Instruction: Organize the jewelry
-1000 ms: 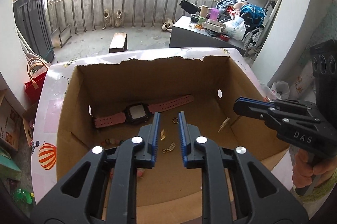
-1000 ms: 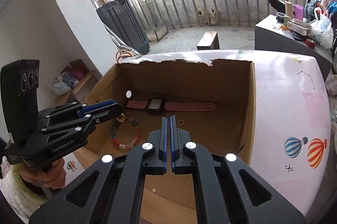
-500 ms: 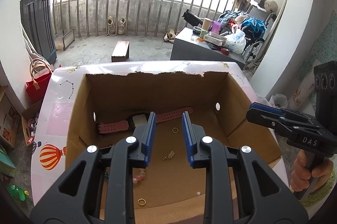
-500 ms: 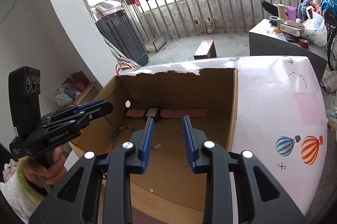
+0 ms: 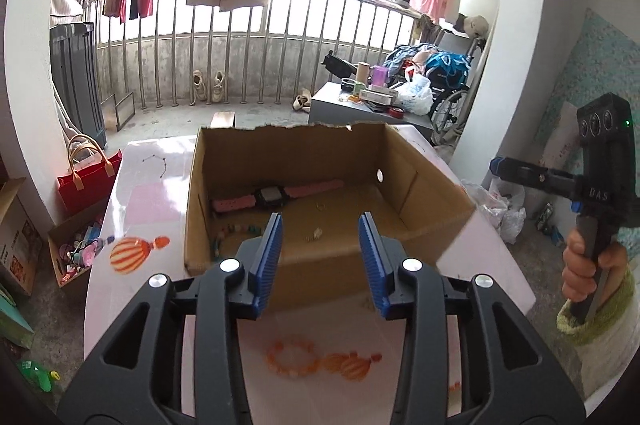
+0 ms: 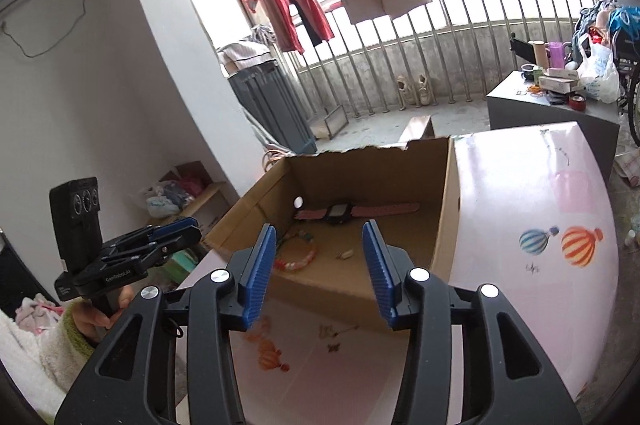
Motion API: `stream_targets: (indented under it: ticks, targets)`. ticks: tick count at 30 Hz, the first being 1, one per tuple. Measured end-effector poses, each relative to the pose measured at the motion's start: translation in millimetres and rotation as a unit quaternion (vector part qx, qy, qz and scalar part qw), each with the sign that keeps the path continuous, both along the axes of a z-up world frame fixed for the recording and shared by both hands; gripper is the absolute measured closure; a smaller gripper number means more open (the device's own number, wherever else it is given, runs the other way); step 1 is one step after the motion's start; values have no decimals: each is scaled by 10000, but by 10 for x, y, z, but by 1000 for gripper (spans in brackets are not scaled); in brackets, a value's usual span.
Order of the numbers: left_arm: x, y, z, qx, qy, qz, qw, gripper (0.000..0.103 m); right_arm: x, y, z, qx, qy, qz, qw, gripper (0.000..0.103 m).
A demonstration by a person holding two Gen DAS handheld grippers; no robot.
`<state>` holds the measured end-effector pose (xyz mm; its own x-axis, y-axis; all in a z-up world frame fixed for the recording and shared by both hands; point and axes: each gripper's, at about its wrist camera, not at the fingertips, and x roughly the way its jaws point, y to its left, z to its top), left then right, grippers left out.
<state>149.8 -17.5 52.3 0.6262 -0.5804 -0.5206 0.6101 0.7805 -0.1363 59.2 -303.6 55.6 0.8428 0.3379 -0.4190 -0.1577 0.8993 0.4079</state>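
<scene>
An open cardboard box [image 5: 304,265] stands on a pink table [image 5: 152,193]. Inside lie a pink-strapped watch [image 5: 276,195], a bead bracelet [image 6: 296,257], a small ring [image 5: 319,205] and small gold pieces [image 5: 314,235]. My left gripper [image 5: 320,261] is open and empty, held above the box's near wall. My right gripper [image 6: 320,265] is open and empty, also before the near wall; the watch [image 6: 340,212] lies beyond it. Each gripper shows in the other's view, the right one [image 5: 496,167] and the left one [image 6: 188,231].
The pink table [image 6: 532,225] has balloon prints. A red bag [image 5: 86,177] and a box of clutter [image 5: 76,249] sit on the floor at left. A grey cabinet with bottles and bags [image 5: 372,101] stands behind, before a railing [image 5: 240,65].
Both grippers have drawn back up and out of the box to its near side. Both jaws opened wide; the right was shut a second ago.
</scene>
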Motion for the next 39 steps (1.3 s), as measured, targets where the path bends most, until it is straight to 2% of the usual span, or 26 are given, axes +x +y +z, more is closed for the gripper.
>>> stream_targets:
  ticks: [6, 11, 17, 22, 27, 32, 39]
  targets:
    - [-371, 91, -357, 414, -13, -49, 9991, 65, -166, 192, -347, 125, 412, 104, 9990, 58]
    - [-446, 56, -821, 764, 374, -2, 9964, 65, -136, 295, -821, 382, 982, -34, 9944, 58]
    - [-419, -100, -1121, 1159, 391, -16, 9925, 65, 25, 410, -1184, -103, 1477, -346, 9884, 58]
    - [-372, -327, -1185, 1224, 26, -212, 9922, 65, 98, 490, -1215, -409, 1423, -357, 9883, 58]
    - [-303, -535, -1274, 1134, -87, -546, 9920, 67, 108, 580, -1193, -751, 1181, -344, 9896, 58]
    - [-220, -669, -1358, 1129, 203, -933, 9890, 82, 90, 558, -1212, -721, 1123, -342, 9905, 58]
    - [-145, -697, -1312, 968, 456, -884, 9903, 88, 88, 532, -1278, -571, 1186, -367, 9906, 58]
